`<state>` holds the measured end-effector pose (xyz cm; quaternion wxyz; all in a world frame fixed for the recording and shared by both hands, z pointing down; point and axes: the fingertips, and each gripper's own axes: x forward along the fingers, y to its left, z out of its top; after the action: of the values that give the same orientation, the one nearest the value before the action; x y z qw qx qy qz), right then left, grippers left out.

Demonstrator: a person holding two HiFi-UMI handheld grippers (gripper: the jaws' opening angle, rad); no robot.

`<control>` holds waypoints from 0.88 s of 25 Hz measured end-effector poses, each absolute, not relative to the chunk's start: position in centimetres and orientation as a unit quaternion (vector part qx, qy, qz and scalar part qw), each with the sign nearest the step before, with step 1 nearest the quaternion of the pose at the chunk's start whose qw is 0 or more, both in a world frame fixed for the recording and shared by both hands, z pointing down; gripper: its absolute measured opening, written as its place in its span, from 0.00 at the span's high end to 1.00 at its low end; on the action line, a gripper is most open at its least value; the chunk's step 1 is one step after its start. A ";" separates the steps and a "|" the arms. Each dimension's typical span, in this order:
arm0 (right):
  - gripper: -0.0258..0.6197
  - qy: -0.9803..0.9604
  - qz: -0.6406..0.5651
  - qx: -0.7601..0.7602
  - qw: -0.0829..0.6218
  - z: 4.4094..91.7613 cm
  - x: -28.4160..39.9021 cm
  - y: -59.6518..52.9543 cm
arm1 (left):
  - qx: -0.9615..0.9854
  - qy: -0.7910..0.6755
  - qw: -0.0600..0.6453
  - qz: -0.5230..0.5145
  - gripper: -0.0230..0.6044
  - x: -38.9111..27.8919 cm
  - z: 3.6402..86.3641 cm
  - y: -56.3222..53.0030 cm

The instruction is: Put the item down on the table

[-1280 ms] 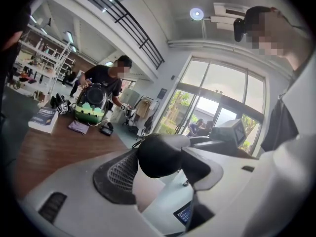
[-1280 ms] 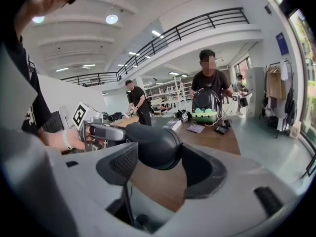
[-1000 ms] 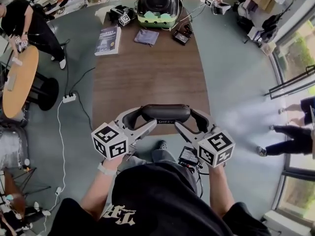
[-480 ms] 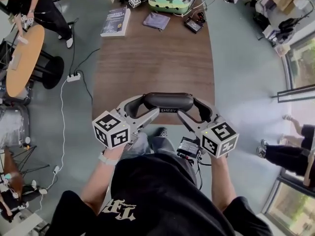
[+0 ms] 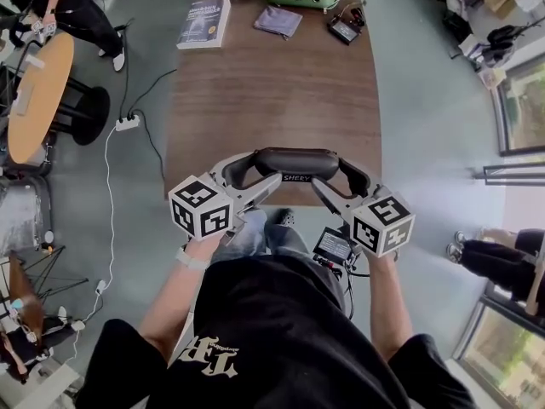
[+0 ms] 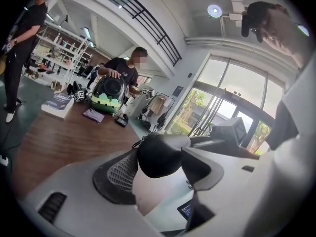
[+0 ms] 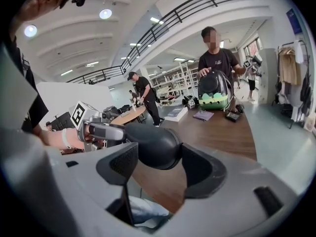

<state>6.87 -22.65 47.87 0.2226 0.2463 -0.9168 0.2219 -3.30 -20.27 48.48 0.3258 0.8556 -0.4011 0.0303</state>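
At the far end of the wooden table (image 5: 272, 83) a domed black carrier (image 7: 216, 94) shows green padding inside, while over the near end the left gripper (image 5: 245, 174) and right gripper (image 5: 343, 183) each clamp one end of the smooth, black, rounded bar-shaped item (image 5: 296, 162).

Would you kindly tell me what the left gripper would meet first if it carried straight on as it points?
The black padded item clamped between its fingers; beyond it probably the right gripper holding the other end, though depth is unclear.
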 end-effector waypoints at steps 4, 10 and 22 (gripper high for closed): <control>0.54 -0.911 0.236 0.242 0.236 49.6 6.0 -23.0 | 0.848 -0.398 0.347 0.036 0.55 -4.1 50.3 -20.6; 0.54 -0.903 0.251 0.236 0.256 52.2 5.8 -23.4 | 0.839 -0.394 0.373 0.043 0.55 -4.3 53.0 -20.8; 0.55 -0.879 0.305 0.219 0.295 60.2 5.0 -24.1 | 0.811 -0.380 0.437 0.082 0.55 -4.9 60.9 -21.5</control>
<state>5.04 -24.06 60.18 0.2950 0.2186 -0.8787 0.3051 -4.90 -21.45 60.88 0.4369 0.8114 -0.3796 0.0816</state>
